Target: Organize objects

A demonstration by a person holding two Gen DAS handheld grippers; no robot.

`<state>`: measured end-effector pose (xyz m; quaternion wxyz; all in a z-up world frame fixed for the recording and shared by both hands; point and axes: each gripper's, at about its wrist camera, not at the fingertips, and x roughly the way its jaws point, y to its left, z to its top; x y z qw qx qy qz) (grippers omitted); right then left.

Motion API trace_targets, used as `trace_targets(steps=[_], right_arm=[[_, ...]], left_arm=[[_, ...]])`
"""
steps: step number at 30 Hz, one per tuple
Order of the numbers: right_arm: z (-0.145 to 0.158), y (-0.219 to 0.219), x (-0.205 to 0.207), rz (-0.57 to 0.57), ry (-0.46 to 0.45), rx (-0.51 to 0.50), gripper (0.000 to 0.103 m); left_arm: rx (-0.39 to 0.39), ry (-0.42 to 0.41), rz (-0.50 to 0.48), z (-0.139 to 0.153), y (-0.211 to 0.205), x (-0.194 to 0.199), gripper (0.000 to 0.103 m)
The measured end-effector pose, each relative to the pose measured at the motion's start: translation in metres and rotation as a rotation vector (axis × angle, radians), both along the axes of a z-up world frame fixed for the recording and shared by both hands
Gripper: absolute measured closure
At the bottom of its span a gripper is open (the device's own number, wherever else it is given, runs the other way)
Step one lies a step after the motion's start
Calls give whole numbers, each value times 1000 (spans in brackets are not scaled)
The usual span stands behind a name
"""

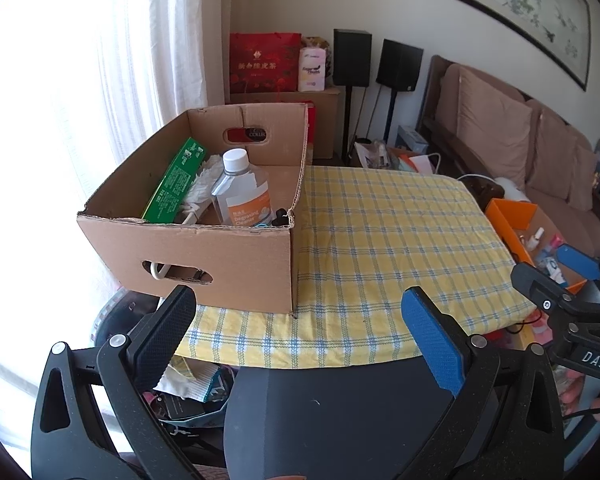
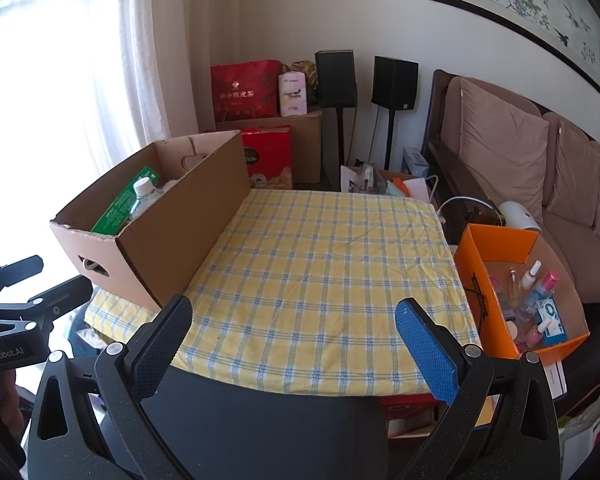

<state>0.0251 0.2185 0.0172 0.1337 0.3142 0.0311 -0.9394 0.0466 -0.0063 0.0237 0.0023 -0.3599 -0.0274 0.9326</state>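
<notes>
Blue and black pads spread wide and empty: our left hand-held gripper (image 1: 300,312) and right hand-held gripper (image 2: 294,320) hover level at the near edge of the checked worktop (image 2: 320,248). Beyond them, the cardboard box (image 1: 204,264) holds a cleaner bottle (image 1: 242,194), probably slippery and best gripped at its neck.

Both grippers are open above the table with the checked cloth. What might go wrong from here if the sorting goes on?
1. The brown cardboard box sits at the near-left edge of the yellow checked tablecloth; a push may slide it off.
2. The clear degreaser bottle with white cap leans among other items; it may tip when grasped.
3. The orange cardboard box of small bottles stands beside the table edge, near the right gripper; a sideways move may knock it.
</notes>
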Motion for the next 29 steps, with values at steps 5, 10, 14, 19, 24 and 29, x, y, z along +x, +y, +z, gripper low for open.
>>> trace_targets(steps=[5,10,14,19,24,29], right_arm=[[0,-1,1,-2,5,0,0],[0,-1,2,-3,7,0,1],[1,-1,2,-3,6,-1,0],[1,-2,2,2,6,0,0],[2,-3,4,5,7,1,0],[2,-5,5,6,6,-1,0]], left_arm=[[-3,2,5,0,0,0,0],[-3,4,6,-1,0,2,0],[-3,6,9,0,0,3,0],[-2,10,12,1,-2,3,0],[-7,12,12,2,-2,3,0],[-5,8,8,1,-1,3,0]])
